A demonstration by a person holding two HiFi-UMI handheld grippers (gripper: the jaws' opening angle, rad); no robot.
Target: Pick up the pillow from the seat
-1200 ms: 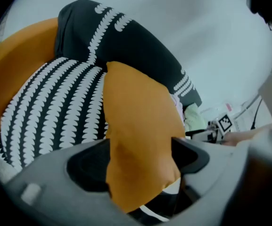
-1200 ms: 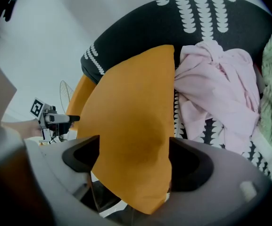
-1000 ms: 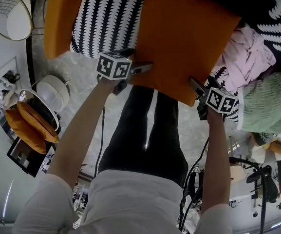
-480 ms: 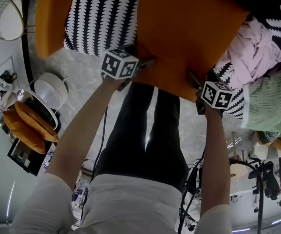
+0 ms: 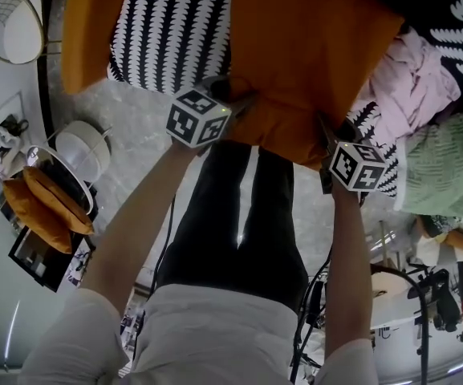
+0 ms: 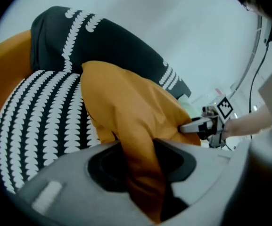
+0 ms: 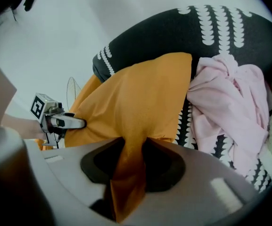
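Marble floor (image 5: 127, 127) shows below me. Nearest, my left claw (image 5: 241, 104) and right claw (image 5: 324, 131) have just been closing. Each now pinches the near edge of the orange pillow (image 5: 303, 46), with fabric bunched between the jaws. Beyond, the pillow lies against the black-and-white seat (image 5: 171, 30), beside pink clothes (image 5: 412, 87).

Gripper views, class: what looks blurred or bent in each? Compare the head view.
Left gripper view: fisheye curve, dark corners, grey left tool blurred, orange fabric pillow sharper. Right gripper view: the same, crumpled pink cloth crisp. Head view: bent edges, even light.
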